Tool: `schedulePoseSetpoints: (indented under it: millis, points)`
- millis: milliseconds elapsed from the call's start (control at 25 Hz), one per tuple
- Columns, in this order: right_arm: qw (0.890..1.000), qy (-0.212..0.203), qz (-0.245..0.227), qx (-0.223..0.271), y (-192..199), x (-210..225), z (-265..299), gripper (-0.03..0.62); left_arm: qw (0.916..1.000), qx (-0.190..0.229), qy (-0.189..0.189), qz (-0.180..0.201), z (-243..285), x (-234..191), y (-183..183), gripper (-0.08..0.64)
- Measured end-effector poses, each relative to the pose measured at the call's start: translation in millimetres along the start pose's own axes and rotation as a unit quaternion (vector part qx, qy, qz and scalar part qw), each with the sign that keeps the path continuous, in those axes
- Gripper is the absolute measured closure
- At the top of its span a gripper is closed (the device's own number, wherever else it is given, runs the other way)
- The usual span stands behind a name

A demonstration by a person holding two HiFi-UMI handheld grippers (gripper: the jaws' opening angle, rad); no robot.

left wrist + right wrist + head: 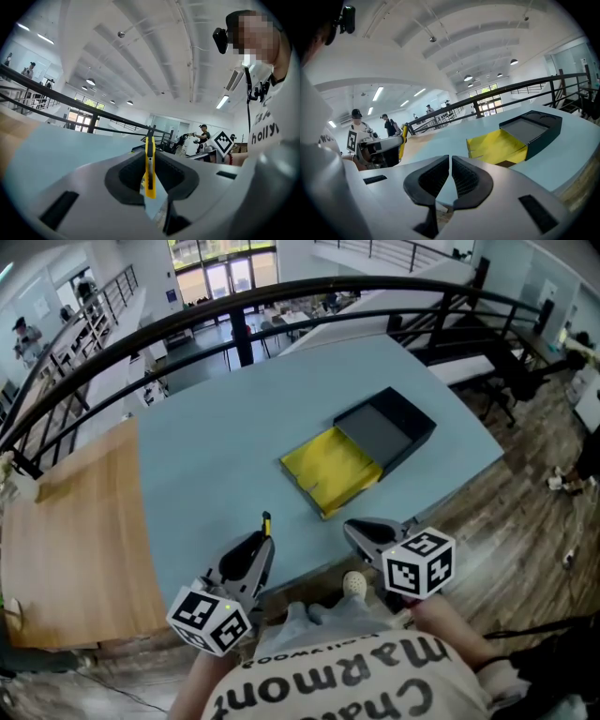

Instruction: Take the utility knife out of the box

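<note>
Knife is out of the box and in my left tongs

My left tongs (265, 542) are clamped on the yellow utility knife (149, 168), which stands upright between the pads, near the counter's (216, 456) front edge and well apart from the box. The box lies open, its yellow tray (333, 470) slid out of the dark sleeve (389, 427) and bare as far as I can see. My right tongs (450, 164) are drawn almost together with nothing in them. I judge the taking-out done, with at most setting the knife down left. I can read no brand on the knife or box. My shirt (356, 681) has print, upside down and only partly legible.
</note>
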State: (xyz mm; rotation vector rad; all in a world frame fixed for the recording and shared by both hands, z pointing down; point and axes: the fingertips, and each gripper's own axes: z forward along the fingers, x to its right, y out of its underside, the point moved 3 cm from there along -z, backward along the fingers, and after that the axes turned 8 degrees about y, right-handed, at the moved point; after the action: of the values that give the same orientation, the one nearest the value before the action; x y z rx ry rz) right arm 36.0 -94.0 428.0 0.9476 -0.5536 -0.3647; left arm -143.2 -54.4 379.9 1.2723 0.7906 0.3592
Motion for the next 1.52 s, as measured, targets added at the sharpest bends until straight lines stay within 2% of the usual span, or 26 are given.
schedulePoseSetpoints:
  millis: [280, 600, 880, 1040, 1240, 1520]
  points:
    - [1.000, -0.003, -0.012, -0.011, 20.2, -20.7, -13.3, 0.549, 1.0000, -0.005, 0.001, -0.004, -18.6, 14.3, 17.8, 0.499]
    - [1.000, -0.014, -0.021, 0.001, 17.0, -22.6, -32.9, 0.549, 0.9999, 0.009, -0.002, 0.013, -26.2, 40.4, 19.0, 0.499]
    - [0.999, -0.030, -0.013, 0.012, 22.1, -4.9, -54.7, 0.549, 0.9989, 0.020, -0.041, 0.004, -23.8, 75.2, 23.3, 0.499]
    - [0.999, -0.035, -0.012, 0.015, 24.2, 10.6, -84.1, 0.549, 0.9972, 0.025, -0.068, -0.019, -13.7, 100.2, 35.0, 0.499]
    - [0.999, -0.033, -0.001, 0.001, 42.5, 40.6, -117.2, 0.549, 0.9969, 0.020, -0.072, -0.025, 6.5, 138.3, 50.6, 0.499]
    - [0.999, -0.040, -0.027, -0.009, 60.2, 63.0, -146.3, 0.551, 0.9957, 0.029, -0.084, -0.027, 15.5, 172.1, 69.4, 0.499]
